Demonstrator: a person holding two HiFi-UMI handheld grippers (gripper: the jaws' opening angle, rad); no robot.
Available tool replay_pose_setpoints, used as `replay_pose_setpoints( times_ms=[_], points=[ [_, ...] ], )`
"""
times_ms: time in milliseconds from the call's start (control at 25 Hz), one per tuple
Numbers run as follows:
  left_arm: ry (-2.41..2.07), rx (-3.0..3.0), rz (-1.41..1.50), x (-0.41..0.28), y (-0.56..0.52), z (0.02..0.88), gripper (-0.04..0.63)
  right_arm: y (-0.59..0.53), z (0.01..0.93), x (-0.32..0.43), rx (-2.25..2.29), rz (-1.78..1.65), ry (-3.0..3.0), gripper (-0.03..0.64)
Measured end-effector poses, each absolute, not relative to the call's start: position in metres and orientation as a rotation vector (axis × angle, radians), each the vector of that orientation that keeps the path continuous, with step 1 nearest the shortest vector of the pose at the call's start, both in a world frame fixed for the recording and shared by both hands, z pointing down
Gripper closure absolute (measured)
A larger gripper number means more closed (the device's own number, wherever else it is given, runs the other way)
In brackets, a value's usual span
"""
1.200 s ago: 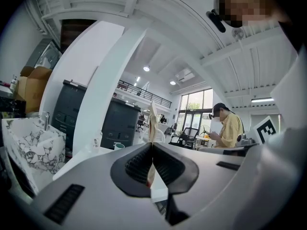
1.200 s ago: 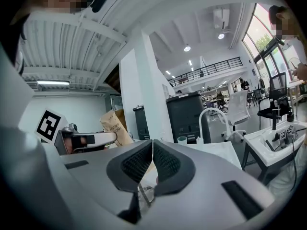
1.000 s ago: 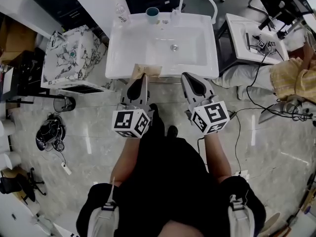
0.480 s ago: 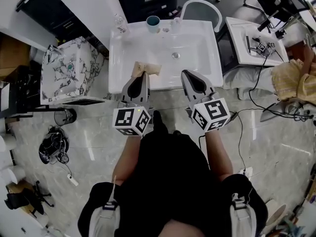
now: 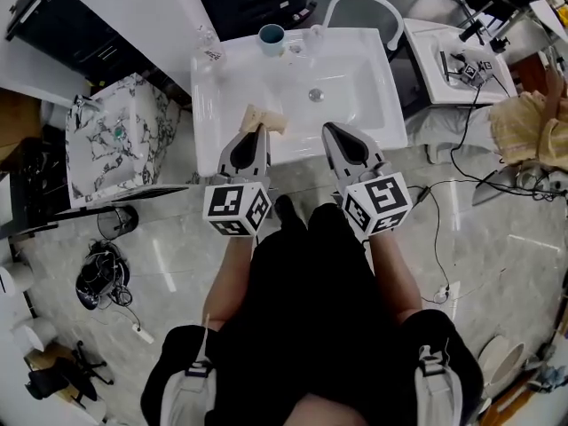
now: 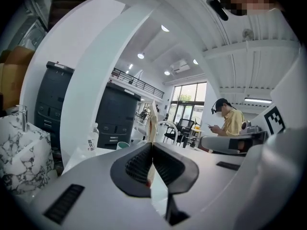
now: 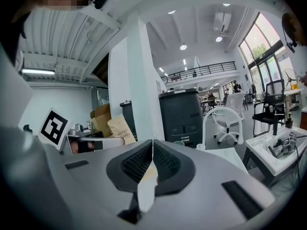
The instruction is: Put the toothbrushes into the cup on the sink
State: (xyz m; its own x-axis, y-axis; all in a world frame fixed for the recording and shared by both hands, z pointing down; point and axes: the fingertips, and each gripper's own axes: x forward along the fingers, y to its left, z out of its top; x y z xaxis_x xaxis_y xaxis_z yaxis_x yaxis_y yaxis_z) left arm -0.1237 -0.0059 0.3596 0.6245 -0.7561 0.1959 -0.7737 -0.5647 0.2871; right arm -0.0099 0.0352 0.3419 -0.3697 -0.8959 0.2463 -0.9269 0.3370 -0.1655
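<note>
A teal cup (image 5: 272, 35) stands on the back rim of the white sink (image 5: 213, 96). My left gripper (image 5: 257, 131) is shut on a brown paper toothbrush packet (image 5: 266, 118), which juts over the sink's front edge. In the left gripper view the packet (image 6: 152, 123) rises edge-on from the shut jaws, with the cup (image 6: 122, 145) low beyond. My right gripper (image 5: 330, 130) is shut beside it at the sink's front edge, with nothing sticking out. The right gripper view shows the printed packet (image 7: 120, 128) to the left and the cup (image 7: 178, 143) ahead.
A clear bottle (image 5: 207, 38) and a small white cup (image 5: 312, 34) flank the teal cup. A marble-patterned box (image 5: 115, 140) sits left of the sink, a white chair (image 5: 355, 7) behind, and a white side table (image 5: 453, 60) with cables to the right.
The person has stepped towards the sink. Both grippers moved forward, and their tips now reach the sink's front edge. The left still holds the packet.
</note>
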Motion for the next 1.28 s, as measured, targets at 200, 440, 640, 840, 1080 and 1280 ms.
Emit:
replay_pose_setpoints(
  times_ms=[200,440,640,840,1080,1280],
  points=[
    [-1.189,2.513,0.094,-0.119,-0.013,0.363,0.578,0.028,0.342,-0.008,1.726,0.434,-2.451,0.585],
    [-1.184,2.513,0.109,-0.119,-0.022,0.368,0.578,0.016,0.346,-0.011,1.722,0.450,-2.456,0.586],
    [-1.202,2.494,0.109,-0.119,-0.038,0.370,0.578,0.000,0.347,-0.013,1.693,0.461,-2.467,0.586],
    [-1.213,2.486,0.120,-0.114,-0.049,0.373,0.578,-0.017,0.349,-0.008,1.682,0.471,-2.482,0.586],
    [-1.251,2.473,0.141,-0.110,-0.068,0.375,0.578,-0.039,0.357,-0.002,1.642,0.489,-2.509,0.585],
    [-1.290,2.466,0.162,-0.106,-0.091,0.369,0.578,-0.069,0.359,0.007,1.606,0.510,-2.532,0.586]
  ],
)
